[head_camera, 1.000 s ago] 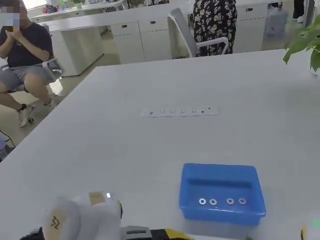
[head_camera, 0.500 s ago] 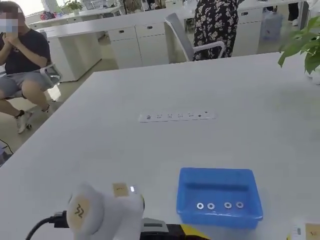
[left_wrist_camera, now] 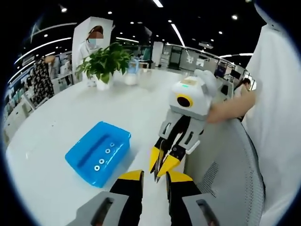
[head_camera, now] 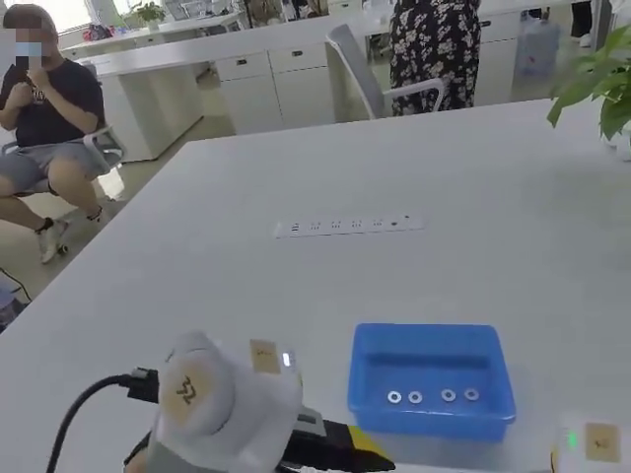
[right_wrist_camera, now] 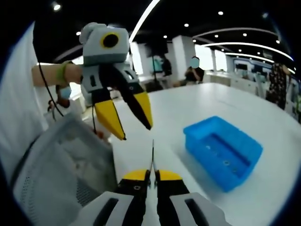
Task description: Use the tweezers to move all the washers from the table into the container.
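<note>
The right gripper (left_wrist_camera: 160, 172) is pinched tight on the tweezers (right_wrist_camera: 152, 155); the left gripper (right_wrist_camera: 136, 132) gapes wide, empty. Four washers (head_camera: 415, 397) lie inside the blue container (head_camera: 431, 422) near the surface (head_camera: 394, 168) front edge, where a slackened pinch could drop the tweezers overboard

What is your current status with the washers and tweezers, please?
Left gripper open, holding nothing. Right gripper shut on tweezers. Four washers lying in blue container. Power strip beyond container, apart from it.
</note>
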`<state>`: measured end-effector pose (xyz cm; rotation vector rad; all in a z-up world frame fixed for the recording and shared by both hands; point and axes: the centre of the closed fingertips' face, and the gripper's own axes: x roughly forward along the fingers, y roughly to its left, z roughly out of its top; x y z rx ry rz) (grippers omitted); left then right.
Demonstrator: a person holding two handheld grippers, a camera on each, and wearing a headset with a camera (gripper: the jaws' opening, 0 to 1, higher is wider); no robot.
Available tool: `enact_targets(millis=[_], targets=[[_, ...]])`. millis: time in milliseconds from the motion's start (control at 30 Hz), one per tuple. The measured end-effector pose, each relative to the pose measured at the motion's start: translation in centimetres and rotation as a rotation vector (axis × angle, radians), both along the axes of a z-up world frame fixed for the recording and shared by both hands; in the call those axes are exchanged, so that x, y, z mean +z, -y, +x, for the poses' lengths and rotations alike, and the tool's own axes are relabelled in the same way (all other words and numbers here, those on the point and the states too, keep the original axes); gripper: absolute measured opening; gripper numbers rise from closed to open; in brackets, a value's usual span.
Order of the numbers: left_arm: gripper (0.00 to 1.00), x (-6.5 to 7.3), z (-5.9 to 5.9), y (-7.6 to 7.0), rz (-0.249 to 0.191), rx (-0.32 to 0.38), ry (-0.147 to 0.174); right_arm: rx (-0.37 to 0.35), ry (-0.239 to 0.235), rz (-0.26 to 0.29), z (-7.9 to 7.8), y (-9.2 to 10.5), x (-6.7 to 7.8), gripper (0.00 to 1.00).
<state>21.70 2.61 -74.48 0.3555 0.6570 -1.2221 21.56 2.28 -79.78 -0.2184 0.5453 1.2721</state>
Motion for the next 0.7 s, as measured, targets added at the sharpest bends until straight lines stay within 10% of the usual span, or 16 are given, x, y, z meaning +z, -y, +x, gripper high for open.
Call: enact_targets(millis=[700], targets=[[0.0, -0.2, -1.1, 3.8, 0.062, -0.191, 0.049, 0.111, 0.108, -0.123, -0.9, 0.0, -1.2, 0.03]])
